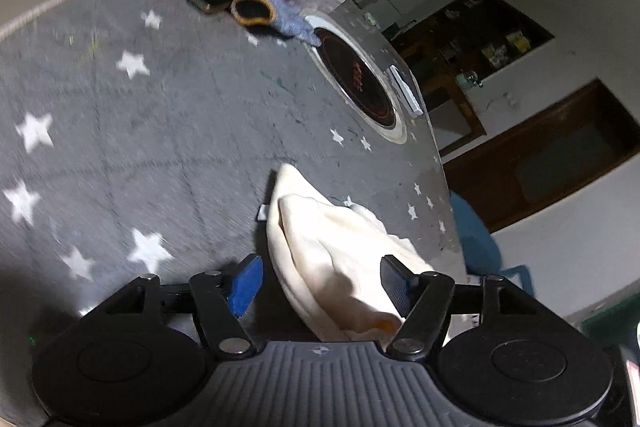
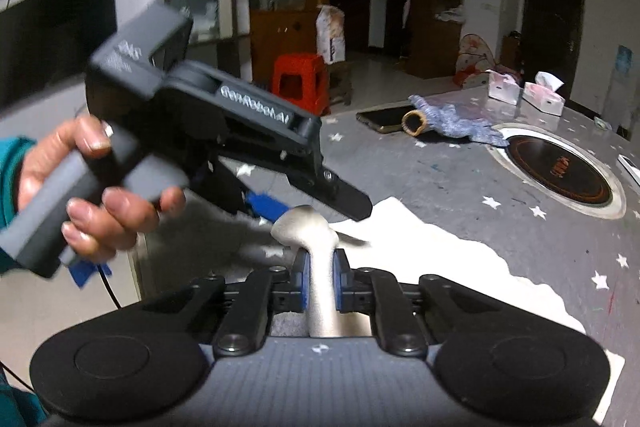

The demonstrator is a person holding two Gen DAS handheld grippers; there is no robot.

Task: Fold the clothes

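We see our right gripper [image 2: 320, 277] clenched on a bunched fold of the cream garment [image 2: 420, 247], our left gripper [image 1: 320, 285] spread wide, cloth loose between its pads, starry grey table [image 1: 140, 107] beneath

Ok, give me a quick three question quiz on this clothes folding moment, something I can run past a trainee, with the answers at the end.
1. True or false: the right gripper is shut on a bunched fold of the white cloth.
2. Multiple choice: in the left wrist view, how does the left gripper stand? A) clamped on the phone B) open, with cloth lying between its fingers C) shut on nothing
3. Short answer: what lies between the dark phone and the round black hob plate set into the star-patterned table?

Key
1. True.
2. B.
3. A blue knitted glove with an orange-rimmed cuff.
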